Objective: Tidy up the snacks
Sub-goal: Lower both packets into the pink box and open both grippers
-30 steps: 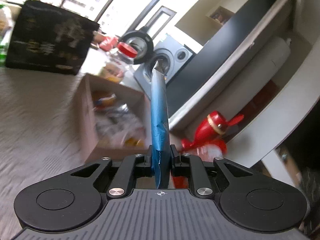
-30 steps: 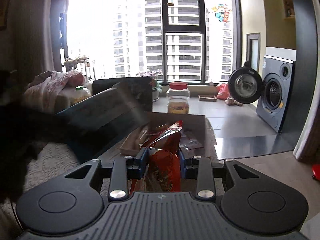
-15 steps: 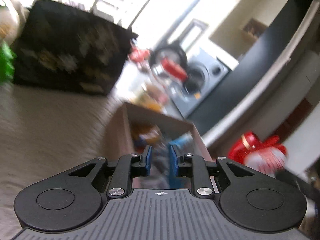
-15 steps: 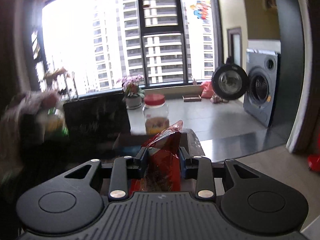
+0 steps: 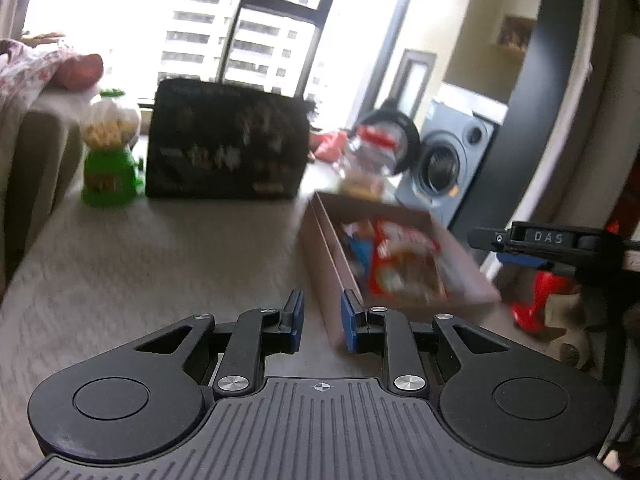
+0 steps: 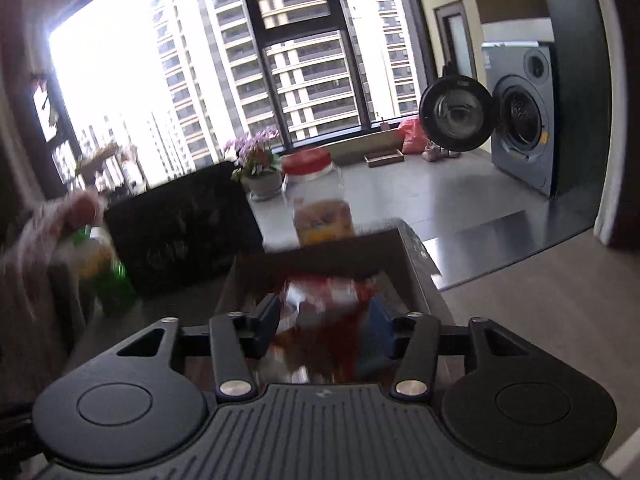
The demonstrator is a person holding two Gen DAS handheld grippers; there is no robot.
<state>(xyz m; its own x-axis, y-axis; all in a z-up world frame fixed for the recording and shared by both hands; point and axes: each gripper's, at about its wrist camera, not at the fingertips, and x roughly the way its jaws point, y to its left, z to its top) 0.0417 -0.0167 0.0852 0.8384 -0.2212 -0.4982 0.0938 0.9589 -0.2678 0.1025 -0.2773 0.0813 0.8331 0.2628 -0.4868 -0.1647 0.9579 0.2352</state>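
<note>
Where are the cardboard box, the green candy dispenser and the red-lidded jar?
cardboard box [image 5: 326, 240]: left wrist view, on its long near wall.
green candy dispenser [image 5: 109, 178]: left wrist view, on its green base.
red-lidded jar [image 6: 308, 161]: right wrist view, on its red lid.

"DAS" on black right tool [image 5: 550, 240]; black bag [image 5: 226, 148] print probably unreadable.

The left tongs [image 5: 320, 320] have dropped the blue packet; the right tongs [image 6: 325, 326] are opening (red bag [image 6: 320, 320] between them).
</note>
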